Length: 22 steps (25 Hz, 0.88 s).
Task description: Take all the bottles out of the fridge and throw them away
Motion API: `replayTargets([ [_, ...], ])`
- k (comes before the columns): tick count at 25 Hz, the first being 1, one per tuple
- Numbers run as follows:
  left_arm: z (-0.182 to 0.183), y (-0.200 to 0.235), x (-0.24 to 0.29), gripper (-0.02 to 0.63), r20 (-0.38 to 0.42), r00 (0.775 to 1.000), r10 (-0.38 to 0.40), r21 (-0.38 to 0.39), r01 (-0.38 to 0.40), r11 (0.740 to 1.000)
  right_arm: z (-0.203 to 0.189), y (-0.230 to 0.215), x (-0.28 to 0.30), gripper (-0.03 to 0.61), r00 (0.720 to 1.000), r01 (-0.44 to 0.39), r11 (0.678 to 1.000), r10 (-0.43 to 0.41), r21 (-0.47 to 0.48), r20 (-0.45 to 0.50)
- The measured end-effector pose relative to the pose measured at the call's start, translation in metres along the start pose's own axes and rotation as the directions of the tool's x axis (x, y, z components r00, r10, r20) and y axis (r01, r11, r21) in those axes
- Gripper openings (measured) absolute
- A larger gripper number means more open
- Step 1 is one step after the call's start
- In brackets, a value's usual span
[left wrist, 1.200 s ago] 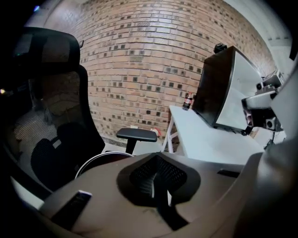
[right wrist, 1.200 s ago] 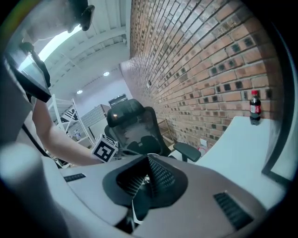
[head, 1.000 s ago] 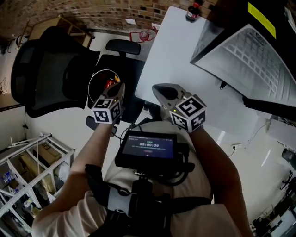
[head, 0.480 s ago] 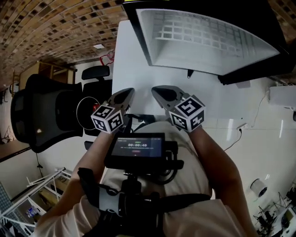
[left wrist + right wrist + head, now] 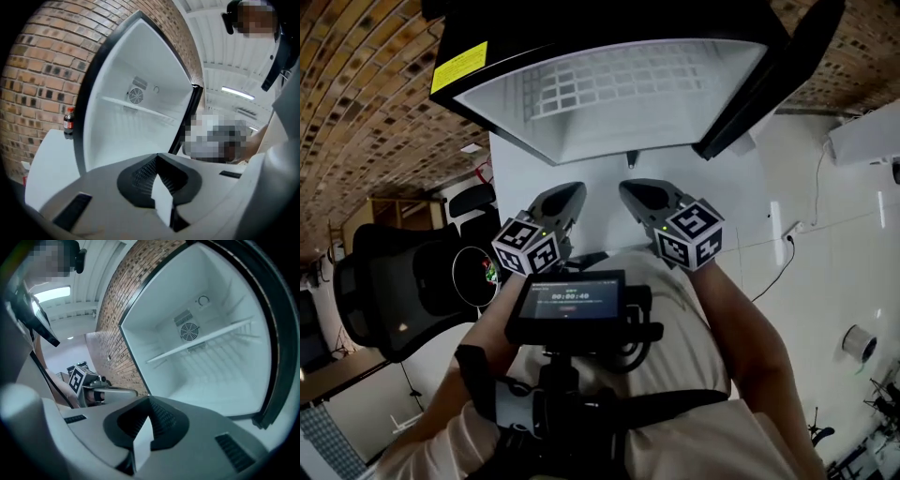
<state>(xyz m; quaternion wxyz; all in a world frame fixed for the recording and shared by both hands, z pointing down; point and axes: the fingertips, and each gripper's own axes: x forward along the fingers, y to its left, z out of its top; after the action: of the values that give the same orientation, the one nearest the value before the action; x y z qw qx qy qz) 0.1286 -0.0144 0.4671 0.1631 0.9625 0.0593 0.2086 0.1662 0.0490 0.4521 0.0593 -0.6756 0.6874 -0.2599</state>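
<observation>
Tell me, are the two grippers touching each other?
Apart. The head view shows the left gripper and the right gripper side by side, with a strip of white table plainly visible between them.

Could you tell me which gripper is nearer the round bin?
Left. In the head view, the left gripper sits just up-right of the round bin; the right gripper is farther right, beyond it.

I log a white table [image 5: 44, 166] at lower left of the left gripper view. The open fridge [image 5: 140, 70] stands on it, with one upright bottle [image 5: 69, 123] just to its left.
</observation>
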Motion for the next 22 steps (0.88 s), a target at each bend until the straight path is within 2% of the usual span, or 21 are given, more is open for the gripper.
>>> replayTargets([
  [6, 0.032, -0.040, 0.032, 0.011, 0.009, 0.998, -0.064, 0.055, 0.064, 0.996, 0.013, -0.019, -0.032, 0.000, 0.998, 0.025, 0.999, -0.023, -0.043, 0.051],
  [10, 0.035, -0.057, 0.043, 0.011, 0.011, 0.996, -0.087, 0.098, 0.086, 0.991, 0.026, -0.018, -0.044, 0.000, 0.996, 0.013, 0.996, -0.005, -0.091, 0.087],
  [17, 0.036, -0.072, 0.057, 0.011, 0.032, 0.998, -0.059, 0.101, 0.056, 0.993, 0.035, -0.029, -0.063, 0.000, 0.994, -0.025, 0.994, 0.037, -0.109, 0.107],
  [22, 0.035, -0.082, 0.069, 0.011, 0.050, 0.999, -0.008, 0.097, 0.003, 0.995, 0.037, -0.038, -0.072, 0.000, 0.989, -0.077, 0.989, 0.091, -0.128, 0.112],
])
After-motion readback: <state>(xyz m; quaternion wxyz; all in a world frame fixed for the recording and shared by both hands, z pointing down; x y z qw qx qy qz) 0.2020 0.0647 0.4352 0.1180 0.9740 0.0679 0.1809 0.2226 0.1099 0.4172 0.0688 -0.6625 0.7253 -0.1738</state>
